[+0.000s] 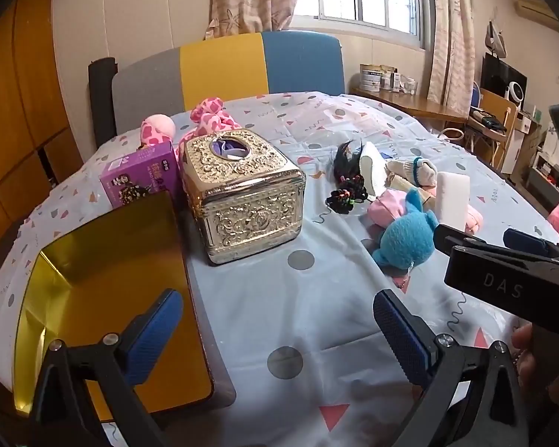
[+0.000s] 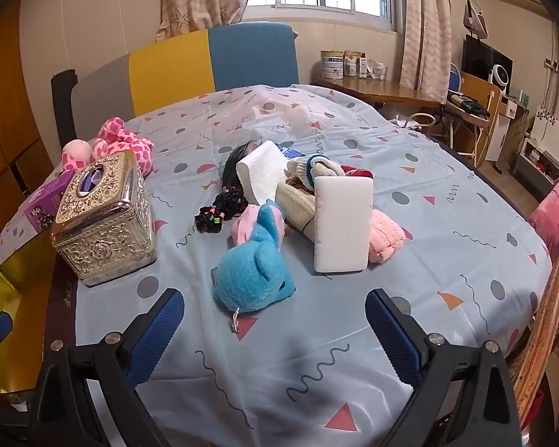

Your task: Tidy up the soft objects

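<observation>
A pile of soft things lies mid-table: a blue plush (image 2: 253, 275) nearest, a white foam block (image 2: 341, 223) standing on edge, a pink fluffy piece (image 2: 385, 240), knitted gloves (image 2: 316, 165), a white pad (image 2: 261, 171) and black hair ties (image 2: 220, 208). My right gripper (image 2: 275, 331) hovers open just short of the blue plush, nothing between its fingers. My left gripper (image 1: 279, 335) is open over bare cloth, between the gold tray (image 1: 104, 290) and the blue plush (image 1: 406, 238). The right gripper (image 1: 480, 238) shows at the left view's right edge.
An ornate gold tissue box (image 1: 242, 193) stands behind the tray, with a purple carton (image 1: 141, 175) and a pink spotted plush (image 1: 208, 115) beyond it. A colour-block chair (image 2: 212, 63) backs the table. A wicker chair (image 2: 551, 316) stands at the right edge.
</observation>
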Available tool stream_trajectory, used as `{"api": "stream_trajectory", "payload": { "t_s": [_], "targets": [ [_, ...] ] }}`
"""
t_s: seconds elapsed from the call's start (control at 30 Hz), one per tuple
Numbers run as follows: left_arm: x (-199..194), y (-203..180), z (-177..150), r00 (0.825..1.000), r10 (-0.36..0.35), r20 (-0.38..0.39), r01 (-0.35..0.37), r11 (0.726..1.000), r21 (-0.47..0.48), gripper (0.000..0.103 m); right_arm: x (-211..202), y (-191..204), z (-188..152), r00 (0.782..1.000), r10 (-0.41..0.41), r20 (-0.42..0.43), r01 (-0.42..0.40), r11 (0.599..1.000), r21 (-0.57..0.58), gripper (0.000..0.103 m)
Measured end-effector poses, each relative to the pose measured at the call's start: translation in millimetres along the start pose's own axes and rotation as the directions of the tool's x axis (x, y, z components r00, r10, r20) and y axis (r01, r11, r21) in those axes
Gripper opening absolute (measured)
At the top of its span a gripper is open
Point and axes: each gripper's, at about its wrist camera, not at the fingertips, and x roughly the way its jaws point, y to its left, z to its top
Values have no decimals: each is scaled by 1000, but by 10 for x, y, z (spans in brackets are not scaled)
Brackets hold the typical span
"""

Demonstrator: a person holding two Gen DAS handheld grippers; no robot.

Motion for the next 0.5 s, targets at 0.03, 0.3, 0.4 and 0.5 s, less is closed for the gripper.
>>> {"api": "stream_trajectory", "payload": {
  "t_s": [0.03, 0.3, 0.4, 0.5],
  "targets": [
    [0, 2, 3, 1000, -4, -3, 4, 1000, -3, 103, 3, 2, -4, 1000, 1, -1, -1, 1000, 0, 99],
    [-15, 8, -20, 1000, -20, -18, 20, 1000, -10, 103, 17, 26, -7, 1000, -1, -4, 1, 1000, -7, 100],
    [-24, 5, -23, 1000, -16, -16, 16, 1000, -8, 103, 26, 34, -7, 1000, 0, -8, 0, 1000, -8, 100],
    [-21, 25, -23, 1000, -14, -18, 13, 1000, -13, 103, 29, 34, -6, 1000, 1, -8, -1, 1000, -9, 99]
  ]
}}
